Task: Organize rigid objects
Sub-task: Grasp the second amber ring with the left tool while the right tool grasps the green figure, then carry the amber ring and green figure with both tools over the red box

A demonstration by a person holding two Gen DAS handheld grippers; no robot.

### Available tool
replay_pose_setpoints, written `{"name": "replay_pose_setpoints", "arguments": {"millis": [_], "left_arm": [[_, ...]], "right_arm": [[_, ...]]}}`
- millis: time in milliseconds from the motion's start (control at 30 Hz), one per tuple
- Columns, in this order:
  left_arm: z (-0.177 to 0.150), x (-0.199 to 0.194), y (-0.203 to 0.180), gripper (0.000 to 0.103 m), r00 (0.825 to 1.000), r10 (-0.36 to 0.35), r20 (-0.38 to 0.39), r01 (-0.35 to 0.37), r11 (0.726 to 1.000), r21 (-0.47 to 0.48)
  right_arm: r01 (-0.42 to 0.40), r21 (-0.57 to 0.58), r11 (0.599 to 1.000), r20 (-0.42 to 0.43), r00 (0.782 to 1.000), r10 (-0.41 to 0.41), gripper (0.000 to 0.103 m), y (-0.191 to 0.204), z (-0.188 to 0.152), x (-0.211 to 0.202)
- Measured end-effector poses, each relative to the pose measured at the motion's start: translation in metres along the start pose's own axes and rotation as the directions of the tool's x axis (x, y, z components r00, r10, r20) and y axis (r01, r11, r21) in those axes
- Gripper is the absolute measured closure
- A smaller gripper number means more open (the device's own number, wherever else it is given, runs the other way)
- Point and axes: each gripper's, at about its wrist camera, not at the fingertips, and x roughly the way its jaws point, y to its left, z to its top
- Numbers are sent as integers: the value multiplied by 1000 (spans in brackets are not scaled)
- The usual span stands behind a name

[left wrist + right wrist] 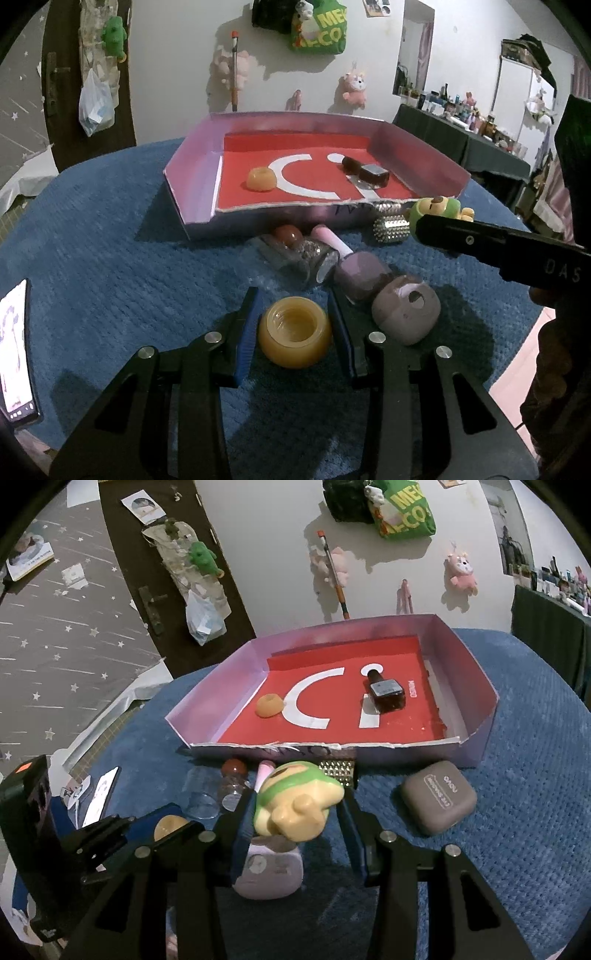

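Note:
My left gripper is shut on an amber round pot that sits on the blue cloth; its blue pads press both sides. My right gripper is shut on a green and yellow toy figure, held a little above the cloth in front of the tray. The left wrist view shows that toy at the tip of a black right finger. The lilac-walled tray has a red floor. On it lie a small amber piece and a dark nail polish bottle.
Loose on the cloth before the tray lie a clear jar, a purple polish bottle, a mauve rounded piece and a studded silver thing. A grey earbud case lies at the right, a phone at the left edge.

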Motion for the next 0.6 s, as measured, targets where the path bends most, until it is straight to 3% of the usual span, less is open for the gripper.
{"name": "replay_pose_setpoints", "arguments": {"millis": [300, 600], "left_arm": [[3, -10, 4, 68, 999, -39, 15, 39, 999, -18], [23, -23, -6, 68, 996, -39, 77, 37, 999, 30]], "right_arm": [[-7, -13, 1000, -3, 1000, 7, 56, 3, 5, 0], [-8, -38, 999, 10, 1000, 9, 56, 10, 12, -3]]}}
